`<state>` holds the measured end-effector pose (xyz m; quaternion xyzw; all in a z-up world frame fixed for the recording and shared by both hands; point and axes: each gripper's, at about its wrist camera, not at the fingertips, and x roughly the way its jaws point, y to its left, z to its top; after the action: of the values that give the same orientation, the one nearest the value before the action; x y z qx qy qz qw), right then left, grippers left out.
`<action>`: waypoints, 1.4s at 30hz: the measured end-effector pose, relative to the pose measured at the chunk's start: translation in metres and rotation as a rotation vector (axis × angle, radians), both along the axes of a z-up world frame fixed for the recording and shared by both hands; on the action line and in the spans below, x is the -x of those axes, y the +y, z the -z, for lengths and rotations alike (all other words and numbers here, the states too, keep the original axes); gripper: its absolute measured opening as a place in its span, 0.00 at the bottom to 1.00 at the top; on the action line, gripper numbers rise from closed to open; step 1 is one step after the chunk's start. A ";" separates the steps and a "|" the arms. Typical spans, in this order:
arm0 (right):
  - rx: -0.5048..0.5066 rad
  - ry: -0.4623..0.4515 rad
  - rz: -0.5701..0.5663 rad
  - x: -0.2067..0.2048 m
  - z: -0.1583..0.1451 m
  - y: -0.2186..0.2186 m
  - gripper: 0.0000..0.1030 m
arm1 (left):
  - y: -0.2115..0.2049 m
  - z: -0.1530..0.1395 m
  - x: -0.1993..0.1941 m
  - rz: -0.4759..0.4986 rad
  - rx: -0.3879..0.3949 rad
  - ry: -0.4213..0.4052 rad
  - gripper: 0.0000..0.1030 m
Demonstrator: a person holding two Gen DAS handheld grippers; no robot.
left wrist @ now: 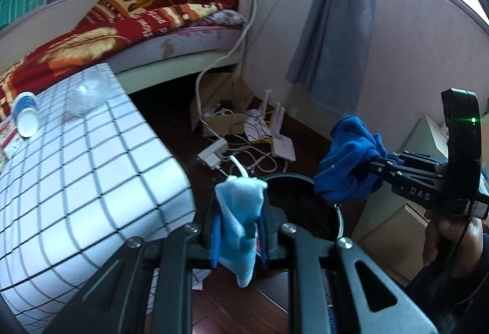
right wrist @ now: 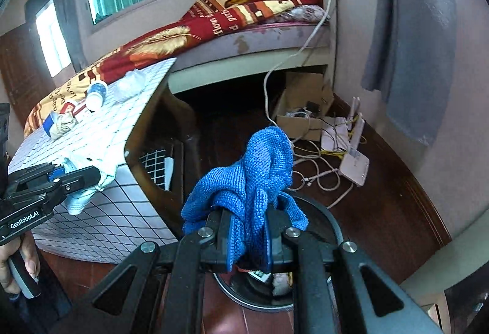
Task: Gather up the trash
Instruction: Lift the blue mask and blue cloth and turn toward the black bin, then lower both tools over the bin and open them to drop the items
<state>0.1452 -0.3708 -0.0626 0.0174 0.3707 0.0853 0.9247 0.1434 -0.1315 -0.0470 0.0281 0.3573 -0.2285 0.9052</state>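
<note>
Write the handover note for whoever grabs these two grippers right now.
Left gripper: shut on a light blue face mask, near the bin's rim.
Right gripper: shut on a blue cloth, over the black bin on the floor.
Done: both items lifted; some trash already shows inside the bin.
Left: release both into the bin, then clear the checked table: paper cup, crumpled plastic, wrappers.
</note>
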 end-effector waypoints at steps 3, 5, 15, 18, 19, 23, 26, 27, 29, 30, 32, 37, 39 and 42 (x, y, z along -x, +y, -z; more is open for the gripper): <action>0.001 0.014 0.017 0.003 0.007 -0.011 0.15 | -0.015 0.009 -0.002 0.034 -0.002 0.021 0.20; 0.001 0.026 0.026 0.005 0.012 -0.018 0.15 | -0.025 0.015 -0.003 0.058 -0.004 0.037 0.20; 0.006 0.109 0.039 0.002 0.051 -0.042 0.15 | -0.068 0.056 -0.021 0.145 -0.022 0.127 0.20; 0.019 0.144 0.037 -0.002 0.067 -0.047 0.15 | -0.075 0.066 -0.026 0.160 -0.028 0.149 0.20; 0.022 0.155 0.034 -0.004 0.072 -0.049 0.15 | -0.078 0.072 -0.028 0.167 -0.033 0.160 0.20; 0.045 0.200 0.013 -0.013 0.093 -0.050 0.15 | -0.086 0.090 -0.038 0.185 -0.043 0.200 0.20; 0.072 0.232 -0.016 -0.021 0.110 -0.046 0.15 | -0.089 0.103 -0.046 0.188 -0.045 0.232 0.20; 0.080 0.245 -0.028 -0.024 0.115 -0.045 0.15 | -0.090 0.109 -0.049 0.193 -0.036 0.257 0.20; 0.101 0.267 -0.044 -0.029 0.126 -0.042 0.15 | -0.092 0.116 -0.053 0.194 -0.041 0.274 0.21; 0.103 0.277 -0.050 -0.031 0.130 -0.041 0.15 | -0.094 0.120 -0.054 0.203 -0.038 0.285 0.21; 0.115 0.288 -0.070 -0.036 0.137 -0.037 0.16 | -0.096 0.125 -0.056 0.214 -0.023 0.307 0.26; 0.251 0.342 0.001 -0.047 0.160 -0.040 0.97 | -0.088 0.144 -0.063 0.113 -0.059 0.349 0.90; 0.278 0.391 0.031 -0.049 0.167 -0.047 0.97 | -0.082 0.149 -0.064 0.072 -0.079 0.363 0.95; 0.301 0.427 0.059 -0.047 0.173 -0.054 1.00 | -0.078 0.152 -0.062 0.054 -0.113 0.355 0.96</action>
<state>0.1918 -0.4246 -0.2356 -0.0918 0.5651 -0.0031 0.8199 0.2049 -0.2096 -0.1990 0.0477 0.5227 -0.2336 0.8185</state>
